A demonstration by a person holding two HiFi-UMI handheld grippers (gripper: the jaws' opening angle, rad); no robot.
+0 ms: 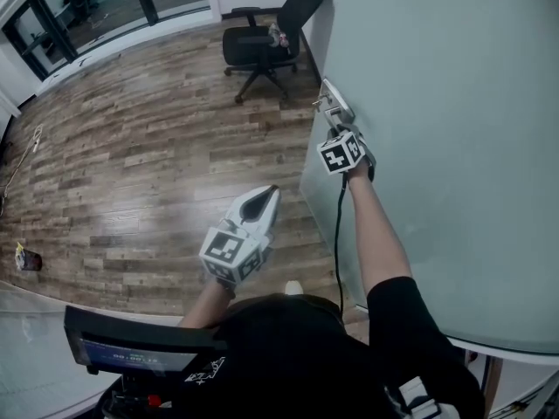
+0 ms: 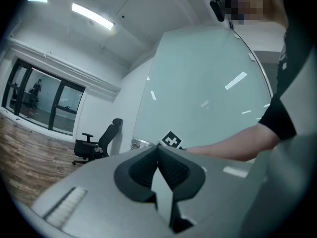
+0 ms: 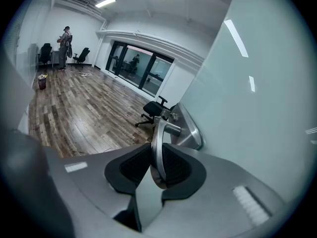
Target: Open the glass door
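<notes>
The frosted glass door [image 1: 454,129] fills the right half of the head view. Its metal handle [image 3: 157,133] sits at the door's left edge, in the upper centre of that frame. The right tool [image 3: 157,155] is clamped on the handle's lever, which stands upright with one pad on either side. The left tool [image 1: 265,197] hangs at the centre of the frame above the wooden floor [image 1: 131,147], apart from the door, its jaws pressed together and empty. A black office chair [image 1: 262,42] stands at the top, by the door's edge.
</notes>
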